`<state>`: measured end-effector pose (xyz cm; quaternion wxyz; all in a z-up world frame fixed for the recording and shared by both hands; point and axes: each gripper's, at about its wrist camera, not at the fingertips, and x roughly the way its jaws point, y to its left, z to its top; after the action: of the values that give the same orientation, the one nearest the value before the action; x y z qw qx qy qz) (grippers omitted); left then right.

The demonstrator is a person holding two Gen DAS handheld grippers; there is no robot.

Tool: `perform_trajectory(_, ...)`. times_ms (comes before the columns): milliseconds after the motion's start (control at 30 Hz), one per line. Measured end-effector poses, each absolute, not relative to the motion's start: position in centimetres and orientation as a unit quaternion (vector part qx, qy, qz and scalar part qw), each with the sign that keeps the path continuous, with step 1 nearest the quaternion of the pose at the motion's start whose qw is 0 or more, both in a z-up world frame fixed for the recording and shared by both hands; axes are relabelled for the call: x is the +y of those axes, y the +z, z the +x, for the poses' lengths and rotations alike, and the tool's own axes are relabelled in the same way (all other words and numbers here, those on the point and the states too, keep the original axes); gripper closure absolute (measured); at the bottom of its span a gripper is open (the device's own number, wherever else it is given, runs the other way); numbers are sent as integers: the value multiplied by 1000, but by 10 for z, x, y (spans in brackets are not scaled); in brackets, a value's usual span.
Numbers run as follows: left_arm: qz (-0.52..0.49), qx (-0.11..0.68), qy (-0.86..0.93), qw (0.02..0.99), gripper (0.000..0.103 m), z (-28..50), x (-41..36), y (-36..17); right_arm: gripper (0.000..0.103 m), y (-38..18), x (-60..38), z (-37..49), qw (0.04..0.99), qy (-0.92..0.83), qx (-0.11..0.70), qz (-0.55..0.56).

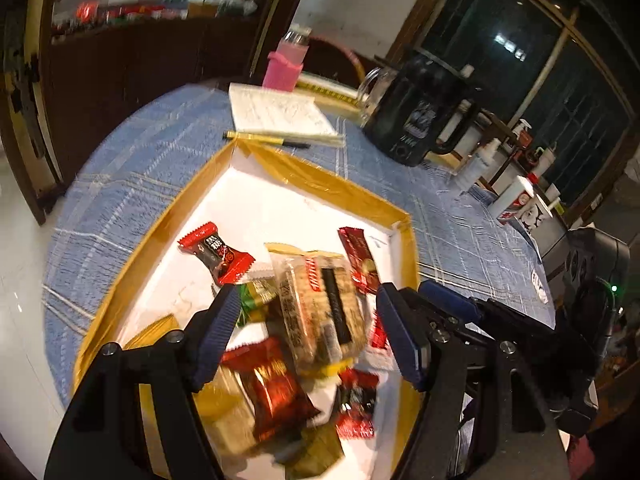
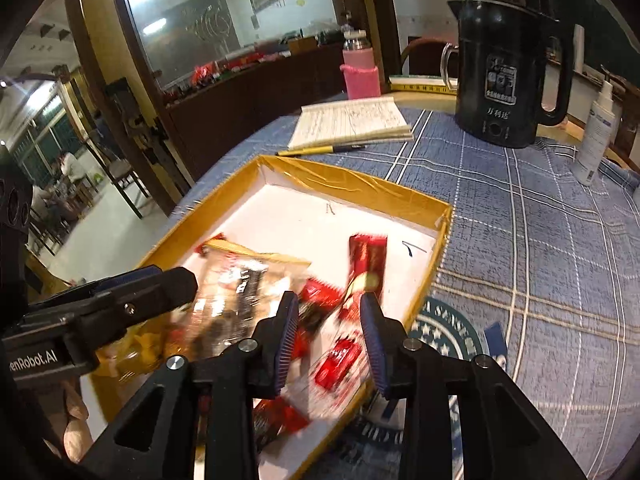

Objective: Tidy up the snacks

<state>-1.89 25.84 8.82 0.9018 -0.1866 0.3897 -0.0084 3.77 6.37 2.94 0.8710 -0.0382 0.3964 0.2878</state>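
A shallow yellow-rimmed box [image 1: 332, 188] with a white floor lies on the blue checked tablecloth and holds several wrapped snacks. My left gripper [image 1: 308, 332] is open above a clear-wrapped cracker pack [image 1: 320, 304], its pads either side and apart from it. A red candy [image 1: 218, 252], a red bar [image 1: 360, 256] and a dark red packet [image 1: 272, 388] lie around it. My right gripper [image 2: 330, 340] is open over the box's [image 2: 360, 188] near corner, above small red candies [image 2: 336, 362]. The red bar [image 2: 368, 264] and the cracker pack [image 2: 236, 292] show there too. The left gripper's finger [image 2: 132, 300] enters from the left.
A notepad [image 2: 352, 124] and a yellow pen [image 2: 320, 149] lie behind the box. A black kettle [image 2: 504, 76], a pink bottle [image 2: 360, 68] and a white spray bottle [image 2: 598, 132] stand further back. A round printed mat [image 2: 452, 328] lies right of the box. The table edge runs along the left.
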Motion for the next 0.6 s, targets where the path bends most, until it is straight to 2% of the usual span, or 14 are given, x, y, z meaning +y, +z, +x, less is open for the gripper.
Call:
perform_trajectory(233,-126,334,19,934,29,-90,219,115,62,37,23,-23,869,317,379,-4)
perform_trajectory(600,-90,281,105,950,26,-165,172,113,57,28,-46,-128,882,317,348,-1)
